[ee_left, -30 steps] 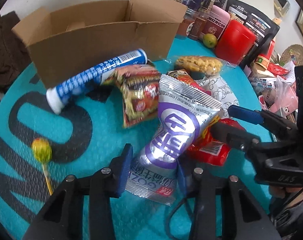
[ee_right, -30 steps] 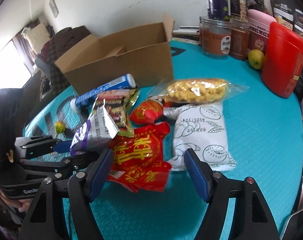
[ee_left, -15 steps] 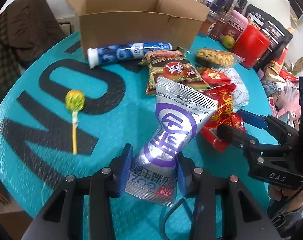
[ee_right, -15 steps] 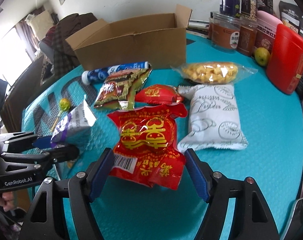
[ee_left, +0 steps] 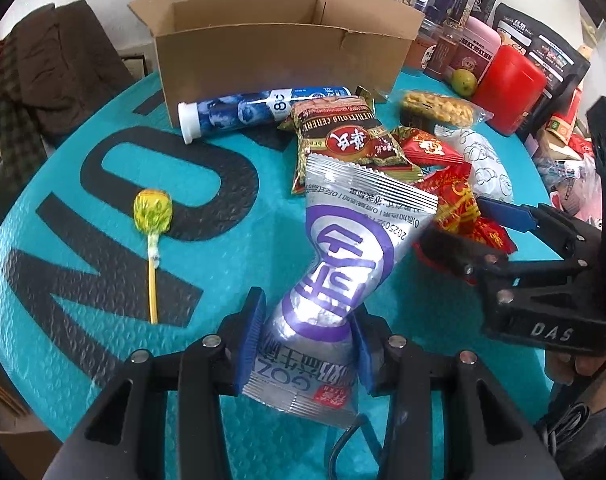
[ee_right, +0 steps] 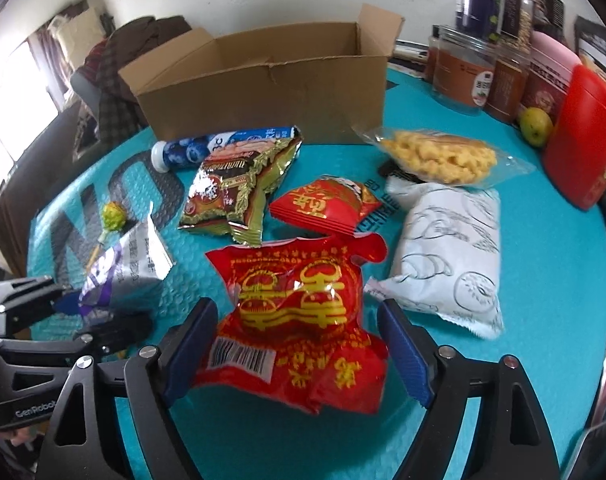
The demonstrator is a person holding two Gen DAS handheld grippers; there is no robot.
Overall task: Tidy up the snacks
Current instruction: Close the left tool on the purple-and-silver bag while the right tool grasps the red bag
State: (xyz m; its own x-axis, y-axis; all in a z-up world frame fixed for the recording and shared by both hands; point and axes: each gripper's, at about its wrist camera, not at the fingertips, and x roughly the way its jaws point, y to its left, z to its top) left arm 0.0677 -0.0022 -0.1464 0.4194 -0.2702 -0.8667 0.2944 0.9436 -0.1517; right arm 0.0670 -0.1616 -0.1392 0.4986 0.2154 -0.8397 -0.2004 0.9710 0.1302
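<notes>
1. Silver-and-purple snack packet (ee_left: 343, 280) pinched at its lower half by the left gripper (ee_left: 307, 340), blue pads pressed into both sides so the foil waists in; upper end fanning toward 12 o'clock, apparently lifted off the teal mat (ee_left: 103, 208).
2. Step in hand, as a judgement: carrying this packet toward the open cardboard box (ee_left: 279, 56), which stands at 12 o'clock at the far edge of the mat. Next move probably calls for travel up and forward over the near wall of the box, then release inside; interior not visible enough to tell what already lies there.
3. Red-and-gold snack bag (ee_right: 299, 320) lying between the blue pads of the right gripper (ee_right: 295, 352), jaws spread wide with clear gaps on both sides, nothing clamped. Likely the next pick; calls for closing across the bag's middle.
4. From the left wrist view, right gripper at 3 o'clock of the held packet, its fingers over the red bag.
5. Outward, on the mat: brown-gold cereal packet (ee_right: 239, 188) at 11 o'clock of the red bag, small red packet (ee_right: 327, 204) at 12, white printed bag (ee_right: 447, 252) at 2, clear bag of yellow puffs (ee_right: 443, 156) beyond it.
6. Blue tube (ee_left: 259, 112) lying just before the box wall; yellow lollipop (ee_left: 153, 216) alone at 10 o'clock of the held packet.
7. Red canister (ee_right: 583, 140) and jars (ee_right: 463, 76) at the far right edge.
</notes>
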